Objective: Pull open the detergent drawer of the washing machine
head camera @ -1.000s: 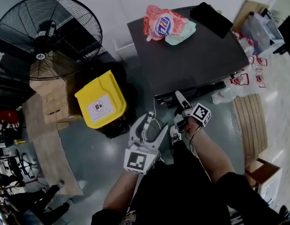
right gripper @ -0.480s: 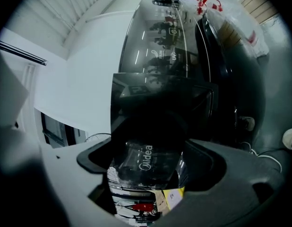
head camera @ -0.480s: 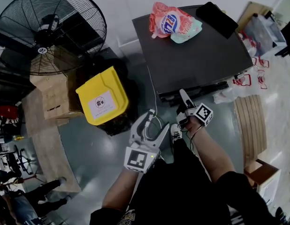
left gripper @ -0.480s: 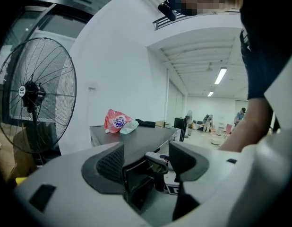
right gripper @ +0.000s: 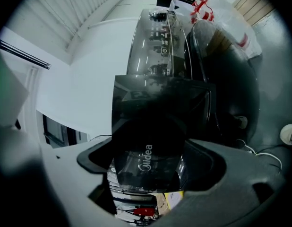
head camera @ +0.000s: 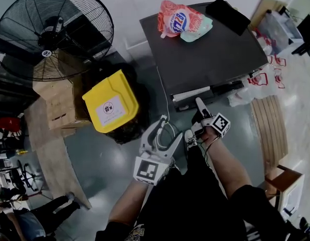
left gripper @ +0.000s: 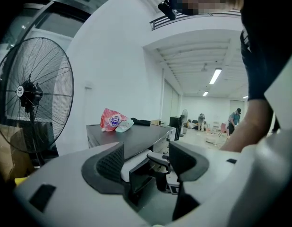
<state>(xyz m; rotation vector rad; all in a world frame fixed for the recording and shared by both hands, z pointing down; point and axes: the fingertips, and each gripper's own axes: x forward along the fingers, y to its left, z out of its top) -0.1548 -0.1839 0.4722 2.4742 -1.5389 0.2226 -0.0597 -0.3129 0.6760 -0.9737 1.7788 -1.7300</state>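
Grey floor (head camera: pixel 102 167) lying around dark washing machine (head camera: pixel 215 54); fan (head camera: pixel 52 31) and yellow bin (head camera: pixel 111 103) standing at left. Detergent drawer (head camera: pixel 191 94) now sliding out: white strip showing at machine's front edge, where half second ago only dark front was showing. Pull judged under way, drawer partly open. Right tongs (head camera: pixel 201 110) clamping drawer's dark front panel, forearm reaching forward from body. Left tongs (head camera: pixel 169 130) gaping, gripping nothing, hanging low by person's lap, pointing toward machine.
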